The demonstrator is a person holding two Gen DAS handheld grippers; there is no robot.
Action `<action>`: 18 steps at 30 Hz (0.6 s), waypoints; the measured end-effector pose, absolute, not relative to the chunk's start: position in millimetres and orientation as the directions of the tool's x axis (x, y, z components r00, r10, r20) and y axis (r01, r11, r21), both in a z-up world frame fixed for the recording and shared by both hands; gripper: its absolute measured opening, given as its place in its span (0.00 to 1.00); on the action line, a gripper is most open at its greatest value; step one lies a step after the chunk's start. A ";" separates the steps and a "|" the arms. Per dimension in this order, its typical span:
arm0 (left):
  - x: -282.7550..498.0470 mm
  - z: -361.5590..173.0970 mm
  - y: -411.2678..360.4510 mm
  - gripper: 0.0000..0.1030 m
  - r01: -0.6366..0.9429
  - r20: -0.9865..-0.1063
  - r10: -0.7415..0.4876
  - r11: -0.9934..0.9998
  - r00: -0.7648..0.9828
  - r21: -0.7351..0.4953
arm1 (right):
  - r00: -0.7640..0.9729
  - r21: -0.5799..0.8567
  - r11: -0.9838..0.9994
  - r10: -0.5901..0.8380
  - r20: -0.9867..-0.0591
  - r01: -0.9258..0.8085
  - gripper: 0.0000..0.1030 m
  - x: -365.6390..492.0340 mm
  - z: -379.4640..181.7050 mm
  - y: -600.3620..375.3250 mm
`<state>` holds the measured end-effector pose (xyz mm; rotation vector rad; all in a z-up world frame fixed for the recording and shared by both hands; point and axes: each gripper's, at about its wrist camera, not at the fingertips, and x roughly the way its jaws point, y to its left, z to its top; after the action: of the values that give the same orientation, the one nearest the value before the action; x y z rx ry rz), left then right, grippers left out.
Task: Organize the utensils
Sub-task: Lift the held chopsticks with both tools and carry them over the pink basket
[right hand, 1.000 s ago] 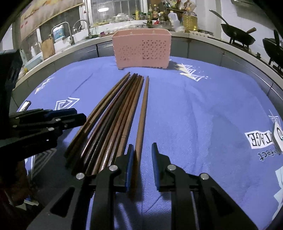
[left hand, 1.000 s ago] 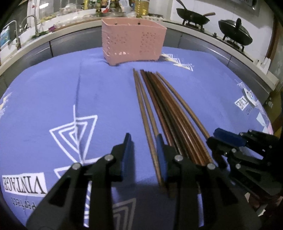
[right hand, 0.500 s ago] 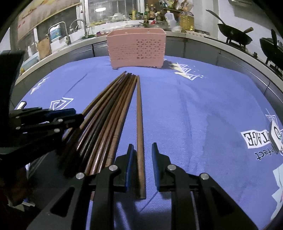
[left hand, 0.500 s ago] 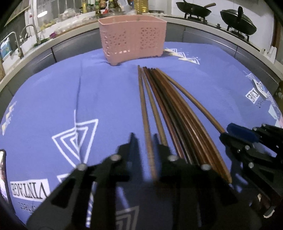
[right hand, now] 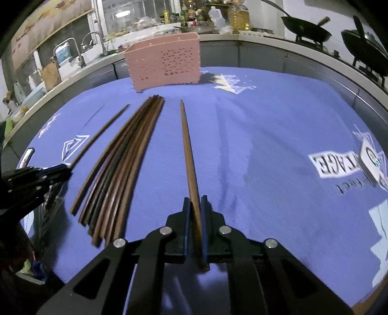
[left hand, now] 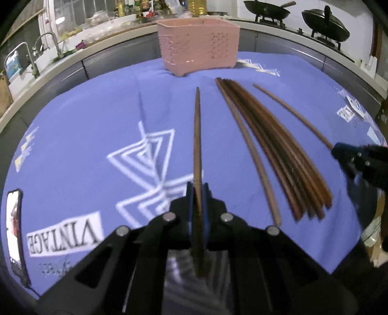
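Observation:
My left gripper (left hand: 197,186) is shut on the thick end of one brown chopstick (left hand: 197,135), which points at the pink perforated basket (left hand: 198,46) at the far side of the blue cloth. To its right lies a bundle of several chopsticks (left hand: 274,150). In the right wrist view the jaws of my right gripper (right hand: 193,201) are closing and their pads press on another single chopstick (right hand: 188,150), right of the bundle (right hand: 121,164). The basket (right hand: 165,63) stands beyond. Each gripper shows in the other view: the right one (left hand: 339,150), the left one (right hand: 65,169).
The blue cloth (left hand: 84,135) with white triangles and "VINTAGE" lettering covers the table. A phone (left hand: 14,230) lies at its near left edge and a small white tag (right hand: 371,160) at the right. Behind are a counter with sink taps (right hand: 72,48) and woks (left hand: 266,9).
Both grippers closed on a chopstick each. The left pulled its chopstick left, away from the bundle; the right drew its chopstick off to the right of the bundle.

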<state>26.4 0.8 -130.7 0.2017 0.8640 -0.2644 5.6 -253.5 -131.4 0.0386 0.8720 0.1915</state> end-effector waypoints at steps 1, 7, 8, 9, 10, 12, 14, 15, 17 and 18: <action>23.2 -130.7 3.8 0.06 0.312 -0.773 -0.144 0.947 0.618 0.073 | 0.624 0.110 0.983 0.180 -0.761 -0.149 0.08 2.1 -131.4 -256.0; 20.6 -131.0 2.5 0.07 0.323 -0.775 -0.121 0.940 0.621 0.113 | 0.609 0.111 0.983 0.180 -0.773 -0.149 0.09 -3.4 -132.4 -260.0; 23.0 -130.6 1.7 0.07 0.324 -0.775 -0.120 0.939 0.621 0.114 | 0.606 0.109 0.982 0.180 -0.775 -0.151 0.09 -1.9 -131.9 -259.5; 25.2 -130.3 1.0 0.08 0.324 -0.776 -0.119 0.939 0.620 0.114 | 0.603 0.108 0.982 0.179 -0.777 -0.153 0.10 -0.1 -131.5 -258.4; 29.0 -129.7 0.8 0.11 0.319 -0.777 -0.117 0.941 0.618 0.113 | 0.600 0.106 0.982 0.179 -0.780 -0.156 0.10 1.7 -131.1 -258.1; 35.0 -128.8 0.8 0.18 0.316 -0.778 -0.117 0.942 0.617 0.109 | 0.596 0.102 0.982 0.179 -0.783 -0.161 0.10 5.6 -130.5 -257.5; 42.8 -127.8 0.7 0.19 0.315 -0.782 -0.123 0.944 0.612 0.098 | 0.591 0.112 0.980 0.189 -0.784 -0.166 0.12 11.1 -129.9 -258.0; 46.2 -127.4 0.1 0.20 0.313 -0.783 -0.123 0.945 0.610 0.095 | 0.588 0.119 0.979 0.195 -0.785 -0.166 0.13 14.0 -129.4 -258.7; 54.2 -126.5 -1.8 0.21 0.298 -0.787 -0.107 0.949 0.608 0.101 | 0.583 0.132 0.978 0.204 -0.786 -0.164 0.14 20.1 -128.4 -258.6; 56.1 -126.5 -2.3 0.21 0.296 -0.786 -0.107 0.950 0.610 0.101 | 0.581 0.138 0.977 0.209 -0.786 -0.165 0.15 23.1 -128.1 -258.2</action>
<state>56.1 -2.3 -126.5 0.2302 0.8869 -0.2349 23.1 -258.2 -128.1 0.0522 0.9251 0.2187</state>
